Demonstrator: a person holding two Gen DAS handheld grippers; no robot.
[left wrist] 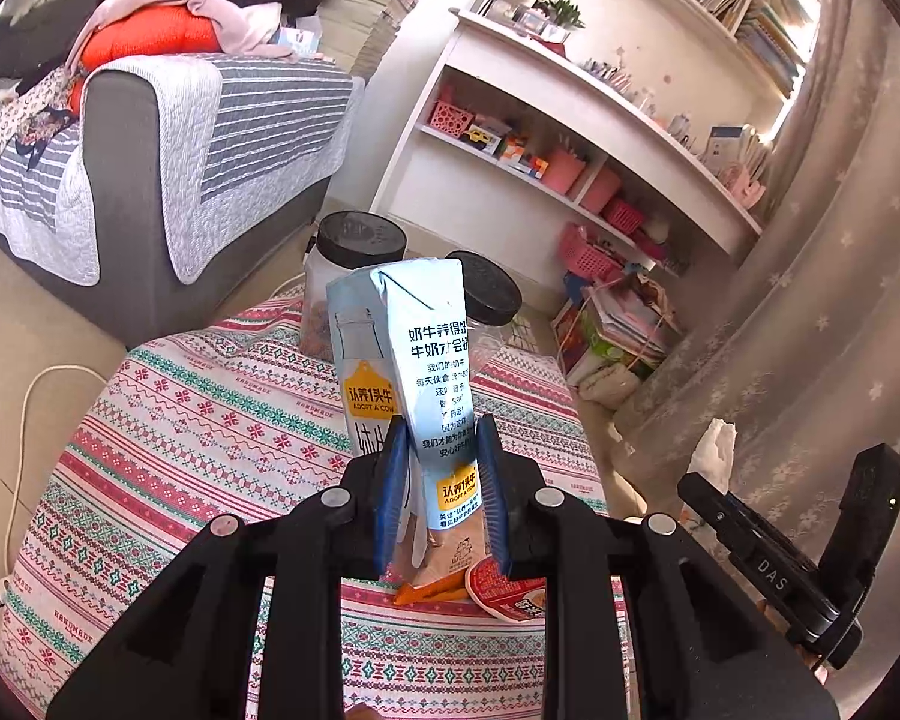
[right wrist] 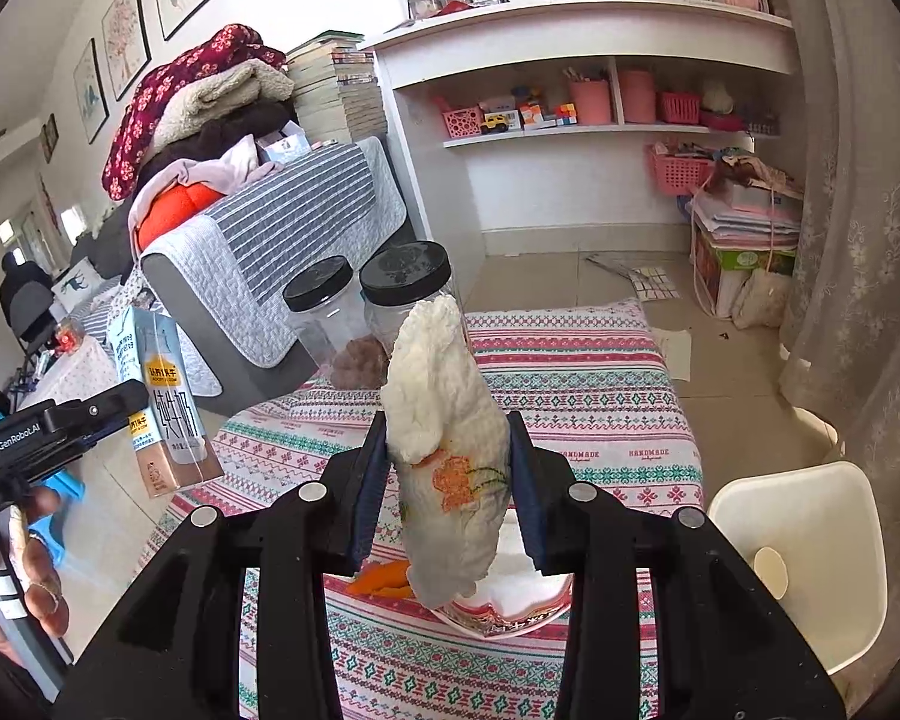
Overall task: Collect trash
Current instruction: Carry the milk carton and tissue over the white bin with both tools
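Observation:
A light blue milk carton (left wrist: 417,372) stands upright between the blue pads of my left gripper (left wrist: 441,468), which is shut on its lower half above the patterned table. The same carton (right wrist: 165,402) shows at the left of the right wrist view. My right gripper (right wrist: 447,456) is shut on a crumpled white tissue (right wrist: 450,450) with an orange flower print, held above the table. That tissue (left wrist: 714,450) pokes up at the right of the left wrist view. Below both grippers lie a red-rimmed paper bowl (right wrist: 510,606) and orange peel (right wrist: 381,579) on the cloth.
Two clear jars with black lids (right wrist: 405,276) stand at the table's far edge (right wrist: 570,315). A grey sofa (left wrist: 150,138) with piled clothes is to the left, white shelves (right wrist: 582,120) behind, a curtain (right wrist: 858,240) at right, a white chair (right wrist: 810,540) near right.

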